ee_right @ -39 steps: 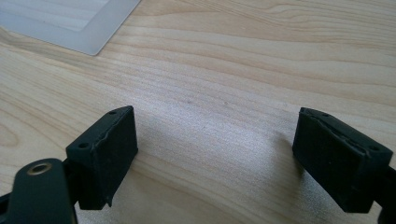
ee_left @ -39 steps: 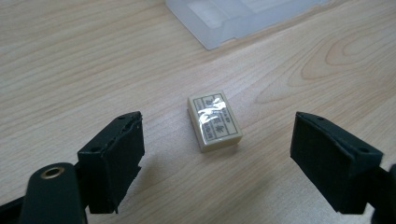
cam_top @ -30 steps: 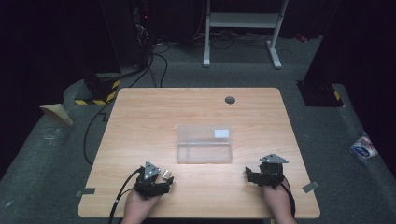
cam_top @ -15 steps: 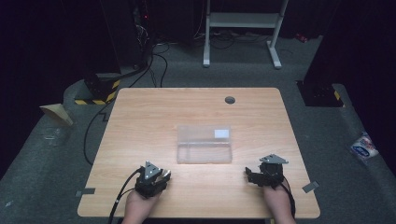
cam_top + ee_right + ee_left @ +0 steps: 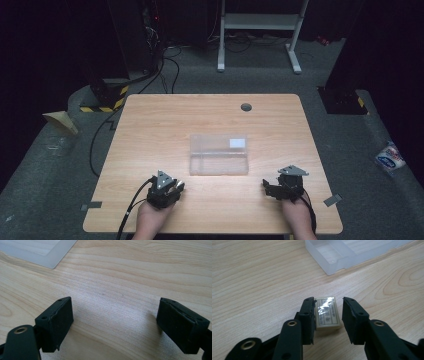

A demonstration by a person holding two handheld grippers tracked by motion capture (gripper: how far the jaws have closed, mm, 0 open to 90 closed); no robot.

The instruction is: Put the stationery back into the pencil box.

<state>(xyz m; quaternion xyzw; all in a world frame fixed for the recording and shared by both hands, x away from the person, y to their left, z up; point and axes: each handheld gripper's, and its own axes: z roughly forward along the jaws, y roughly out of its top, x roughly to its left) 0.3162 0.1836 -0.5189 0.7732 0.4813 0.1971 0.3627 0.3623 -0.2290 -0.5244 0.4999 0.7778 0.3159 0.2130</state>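
Observation:
On the wooden table [image 5: 150,130] lies a small cream block [image 5: 327,313] in shiny wrap with a printed label. My left gripper [image 5: 328,315] holds it, a black pad against each long side; its jaws have just been closing. From above, the left gripper [image 5: 176,187] sits at the table's front left. My right gripper [image 5: 115,325] stands open and wide over bare wood, with nothing between its pads; from above, the right gripper [image 5: 269,189] is at the front right. A clear plastic box [image 5: 219,155] lies in the middle between and beyond both.
The clear box [image 5: 342,252] lies just beyond the block, and its corner [image 5: 37,250] is at the upper left of the right gripper view. A white label [image 5: 237,143] sits inside it. A round cable hole [image 5: 246,106] lies near the far edge. Cables and a metal stand are on the floor behind.
The left gripper's jaws have drawn together around the small block. Neither hand has shifted, and the right gripper stays as wide as before.

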